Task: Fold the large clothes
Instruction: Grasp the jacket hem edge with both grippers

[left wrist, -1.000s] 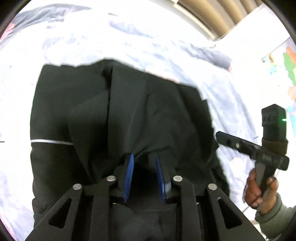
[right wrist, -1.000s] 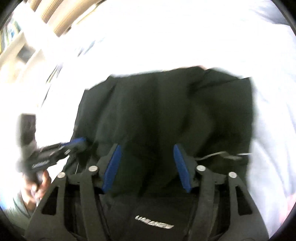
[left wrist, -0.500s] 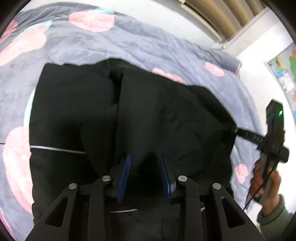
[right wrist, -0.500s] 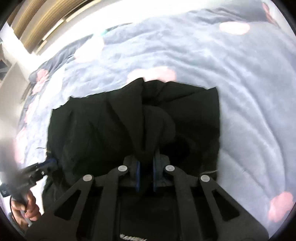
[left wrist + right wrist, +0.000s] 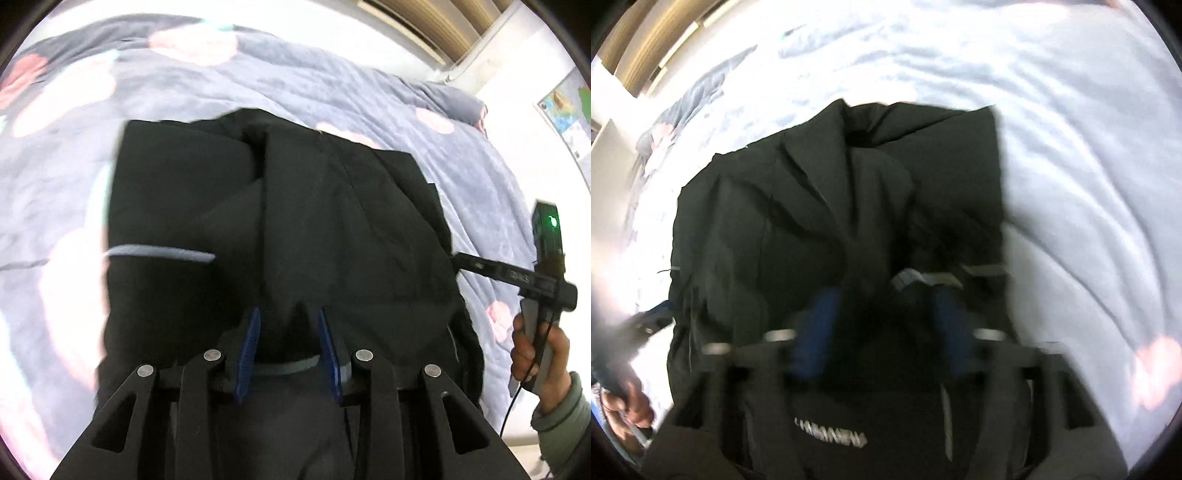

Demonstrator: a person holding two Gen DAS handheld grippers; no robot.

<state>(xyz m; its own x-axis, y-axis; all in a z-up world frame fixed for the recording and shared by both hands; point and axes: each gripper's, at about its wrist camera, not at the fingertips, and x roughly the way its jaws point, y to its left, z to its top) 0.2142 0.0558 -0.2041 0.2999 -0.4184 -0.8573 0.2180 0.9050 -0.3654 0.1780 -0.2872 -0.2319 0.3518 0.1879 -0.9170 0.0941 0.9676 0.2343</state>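
Left wrist view: black jacket (image 5: pixel 280 229) lies bunched on the bed (image 5: pixel 332 92). Left gripper (image 5: pixel 288 343) is parted around a fabric ridge, not pinching. Right gripper (image 5: pixel 882 317), blurred, also looks spread. Risk: thick layers slipping and the fold collapsing. Jacket's far edge is free, with plenty of quilt all round.

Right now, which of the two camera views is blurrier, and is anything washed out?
Right wrist view: motion-blurred, right gripper smeared, quilt blown out nearly white. Left wrist view: sharper, left gripper crisp, black garment keeps its folds, though the quilt's left side is overexposed.
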